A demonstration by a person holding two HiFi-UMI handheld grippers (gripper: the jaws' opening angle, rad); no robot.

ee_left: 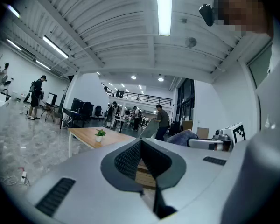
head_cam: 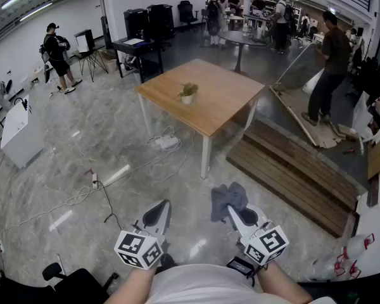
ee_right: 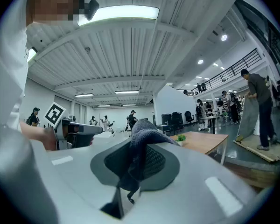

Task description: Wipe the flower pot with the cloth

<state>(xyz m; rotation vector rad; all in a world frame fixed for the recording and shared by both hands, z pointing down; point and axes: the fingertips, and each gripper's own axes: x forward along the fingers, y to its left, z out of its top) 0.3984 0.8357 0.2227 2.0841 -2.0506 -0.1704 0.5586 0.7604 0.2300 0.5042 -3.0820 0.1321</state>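
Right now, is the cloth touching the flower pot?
Apart. The head view shows the cloth clamped in the right gripper at the bottom of the picture, while the flower pot stands on the wooden table far across the floor.

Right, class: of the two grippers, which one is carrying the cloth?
The right gripper: a grey cloth is pinched in its shut jaws. The left gripper has its jaws together on nothing.

One flower pot (head_cam: 187, 97), one cloth (head_cam: 227, 197), one wooden table (head_cam: 225, 100), two grippers: left gripper (head_cam: 157, 213), right gripper (head_cam: 235, 215).
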